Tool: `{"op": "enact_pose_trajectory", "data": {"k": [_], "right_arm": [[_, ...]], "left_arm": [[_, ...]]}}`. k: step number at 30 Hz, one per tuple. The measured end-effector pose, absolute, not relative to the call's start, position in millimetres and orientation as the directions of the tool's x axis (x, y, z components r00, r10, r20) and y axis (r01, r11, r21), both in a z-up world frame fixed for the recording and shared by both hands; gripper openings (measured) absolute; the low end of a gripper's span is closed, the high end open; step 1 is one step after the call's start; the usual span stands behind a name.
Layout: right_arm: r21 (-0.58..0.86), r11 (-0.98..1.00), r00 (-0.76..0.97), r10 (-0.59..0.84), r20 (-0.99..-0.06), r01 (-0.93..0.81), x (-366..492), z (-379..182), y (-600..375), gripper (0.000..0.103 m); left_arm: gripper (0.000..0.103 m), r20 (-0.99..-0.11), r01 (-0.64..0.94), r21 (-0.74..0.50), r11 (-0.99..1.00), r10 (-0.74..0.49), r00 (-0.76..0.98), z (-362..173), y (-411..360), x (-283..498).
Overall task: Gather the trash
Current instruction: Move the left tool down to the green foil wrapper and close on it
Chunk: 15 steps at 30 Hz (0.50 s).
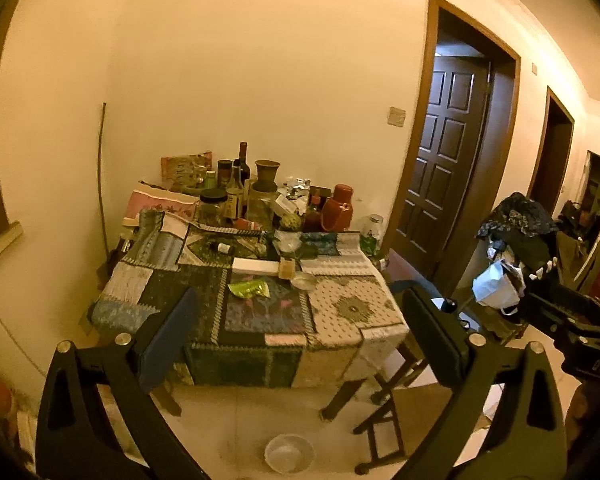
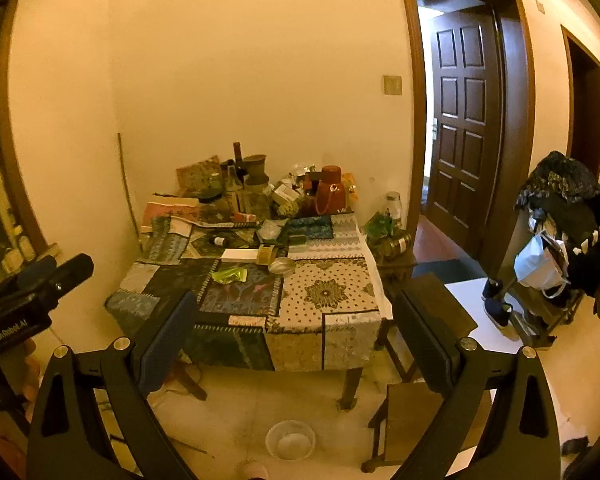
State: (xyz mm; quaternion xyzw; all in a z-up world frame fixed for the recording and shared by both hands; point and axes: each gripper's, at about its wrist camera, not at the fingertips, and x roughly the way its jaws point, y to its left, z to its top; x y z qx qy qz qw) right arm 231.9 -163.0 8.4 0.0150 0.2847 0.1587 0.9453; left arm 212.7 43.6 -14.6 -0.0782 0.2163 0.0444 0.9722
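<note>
We counted one green wrapper (image 1: 249,289), one white box (image 1: 255,265), one red flask (image 1: 337,208), one clear bowl (image 1: 289,453) on the floor, and two grippers, both spread wide.

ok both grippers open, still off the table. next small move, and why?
Probably move the right gripper forward toward the green wrapper. It lies crumpled near the table's front, looks like trash, and nothing is held yet. The left gripper is equally empty.

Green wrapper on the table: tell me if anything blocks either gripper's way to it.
Nothing visible does. The green wrapper lies in the open on the table near its front edge; both the left gripper and right gripper are open, short of the table, with only floor between.
</note>
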Motion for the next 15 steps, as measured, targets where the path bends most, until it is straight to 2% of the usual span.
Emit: {"op": "enact_pose_trajectory", "data": {"k": [6, 8, 15], "right_arm": [[0.111, 0.959, 0.771, 0.275, -0.574, -0.26, 278, 6, -124, 0.097], [0.109, 0.965, 0.767, 0.255, -0.589, -0.238, 291, 3, -114, 0.097], [0.07, 0.981, 0.729, 0.18, -0.66, -0.179, 339, -19, -86, 0.097]], "left_arm": [[0.094, -0.477, -0.086, -0.126, 0.988, 0.016, 0.879, -21, 86, 282], [0.089, -0.495, -0.06, -0.125, 0.99, -0.01, 0.869, -25, 98, 306], [0.089, -0.547, -0.033, -0.111, 0.993, -0.034, 0.836, -46, 129, 366]]}}
